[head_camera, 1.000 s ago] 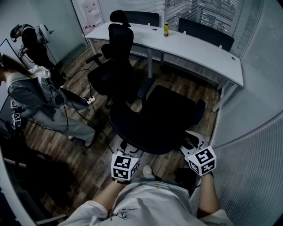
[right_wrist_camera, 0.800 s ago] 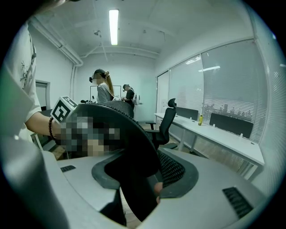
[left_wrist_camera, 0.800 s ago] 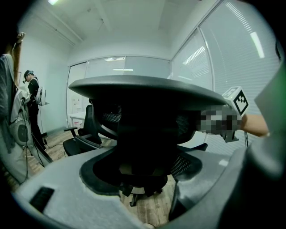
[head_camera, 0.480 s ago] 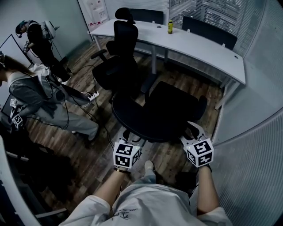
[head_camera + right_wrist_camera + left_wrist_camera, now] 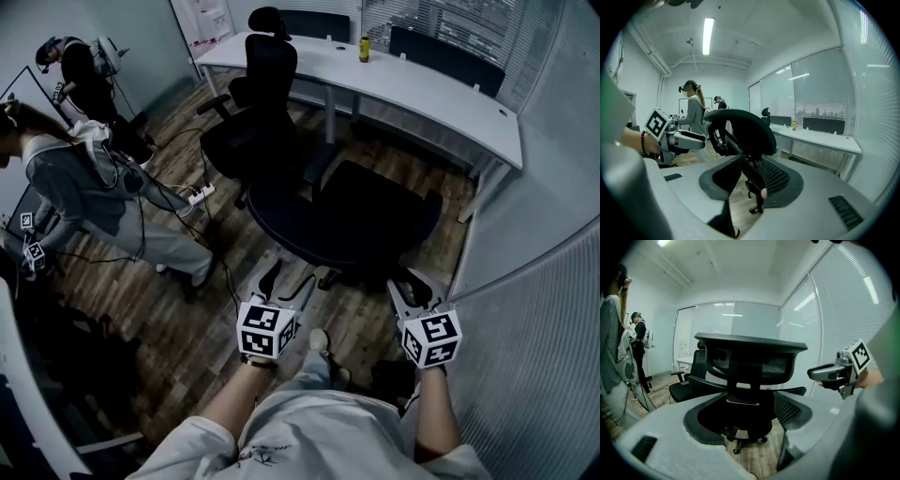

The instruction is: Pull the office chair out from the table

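Two grippers, both just short of the office chair [image 5: 347, 220], neither touching it. Chair stands upright on the wood floor [image 5: 187, 319] between the person and the white table [image 5: 422, 94], apart from the table edge. Backrest faces the person, seat points toward the table; the backrest's wide top edge runs left-right across the head view. Left gripper [image 5: 284, 281]: jaws apart, nothing clamped. Right gripper [image 5: 412, 289]: jaws have just been closing, parted now, with the chair beyond the gap and not pinched.

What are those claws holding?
Nothing. The left gripper and right gripper are open, short of the office chair; the right's jaws have just been closing, empty.
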Demonstrator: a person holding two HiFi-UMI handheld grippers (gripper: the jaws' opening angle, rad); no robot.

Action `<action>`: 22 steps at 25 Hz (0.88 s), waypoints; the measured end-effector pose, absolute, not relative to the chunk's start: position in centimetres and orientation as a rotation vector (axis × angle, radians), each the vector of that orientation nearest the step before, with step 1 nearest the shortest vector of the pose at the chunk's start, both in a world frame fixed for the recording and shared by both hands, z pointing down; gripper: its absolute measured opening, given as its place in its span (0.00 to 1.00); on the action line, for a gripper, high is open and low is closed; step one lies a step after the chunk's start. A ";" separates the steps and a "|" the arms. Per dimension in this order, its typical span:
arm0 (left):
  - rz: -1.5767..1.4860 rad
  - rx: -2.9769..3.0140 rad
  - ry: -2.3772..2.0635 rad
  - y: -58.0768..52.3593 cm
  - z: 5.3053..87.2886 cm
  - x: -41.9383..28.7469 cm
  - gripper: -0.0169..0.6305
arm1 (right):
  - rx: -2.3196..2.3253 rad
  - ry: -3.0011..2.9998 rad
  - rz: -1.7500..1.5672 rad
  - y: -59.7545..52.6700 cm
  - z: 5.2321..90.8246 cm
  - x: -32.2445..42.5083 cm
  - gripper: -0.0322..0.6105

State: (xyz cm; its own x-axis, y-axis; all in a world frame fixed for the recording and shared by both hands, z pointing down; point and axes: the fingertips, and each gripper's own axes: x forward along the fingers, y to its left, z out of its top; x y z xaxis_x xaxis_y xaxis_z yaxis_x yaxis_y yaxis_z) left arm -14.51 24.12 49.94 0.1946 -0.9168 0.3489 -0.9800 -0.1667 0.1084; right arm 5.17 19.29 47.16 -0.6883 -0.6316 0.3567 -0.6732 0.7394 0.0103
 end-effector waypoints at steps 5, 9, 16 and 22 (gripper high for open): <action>0.263 2.194 -1.768 27.2 48.9 -12.8 0.40 | 1.098 -2.629 0.184 22.3 46.0 6.0 0.10; 0.254 2.212 -1.769 29.4 48.1 -11.2 0.23 | 1.071 -2.645 0.218 25.1 46.0 6.0 0.06; 0.258 2.244 -1.729 32.7 47.6 -8.3 0.05 | 1.001 -2.666 0.273 29.5 46.3 6.5 0.06; 0.290 2.256 -1.697 33.8 47.1 -7.6 0.04 | 0.949 -2.661 0.275 31.6 45.9 5.8 0.06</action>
State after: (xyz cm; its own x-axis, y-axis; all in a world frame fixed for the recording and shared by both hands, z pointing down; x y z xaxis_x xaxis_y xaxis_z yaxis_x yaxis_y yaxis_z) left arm -7.58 33.81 47.13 0.2807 -0.8984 0.3377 -0.9596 -0.2555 0.1180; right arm 5.84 31.55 45.85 -0.7361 -0.5836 0.3429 -0.6414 0.7633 -0.0776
